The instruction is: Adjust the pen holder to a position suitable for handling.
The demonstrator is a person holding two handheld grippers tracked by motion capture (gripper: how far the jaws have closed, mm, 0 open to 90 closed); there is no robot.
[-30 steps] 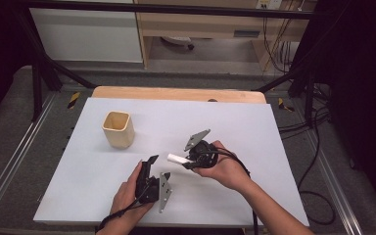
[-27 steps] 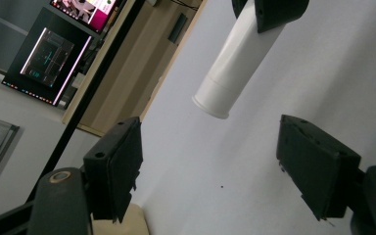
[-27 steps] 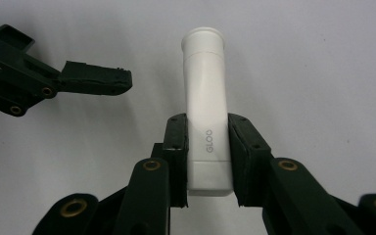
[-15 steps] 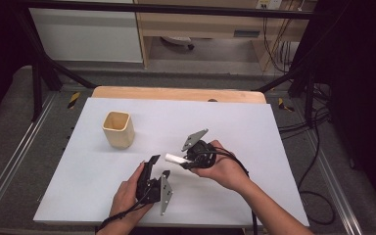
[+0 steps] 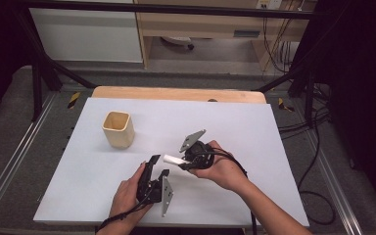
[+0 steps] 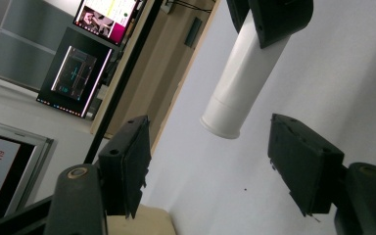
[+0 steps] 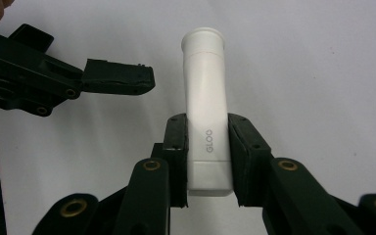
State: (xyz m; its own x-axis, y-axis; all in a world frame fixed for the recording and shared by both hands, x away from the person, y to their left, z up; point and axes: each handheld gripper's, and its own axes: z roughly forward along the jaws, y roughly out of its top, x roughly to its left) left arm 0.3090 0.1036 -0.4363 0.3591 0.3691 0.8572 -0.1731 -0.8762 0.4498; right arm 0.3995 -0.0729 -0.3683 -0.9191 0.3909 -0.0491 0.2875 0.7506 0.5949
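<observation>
Item: white glue tube [image 7: 206,98], marked "GLOO", pinched at its flat crimped end between the jaws of the right gripper [image 5: 185,160]; capped end pointing out toward the left gripper [image 5: 155,172]. Tube lifted off the white table [image 5: 254,132], near its middle.

Left gripper: jaws parted, nothing between them; in the left gripper view the tube's cap end [image 6: 227,115] hung just ahead of the gap, not yet inside it.

Change over the last second: slight. The right gripper and tube had drifted a little toward the left gripper; the left one had barely shifted. Judged meaning: a handover or a cap removal was being lined up, the approach nearly complete, no contact yet.

Also present: wooden cup [image 5: 118,129], upright, well apart at the left rear, untouched.
</observation>
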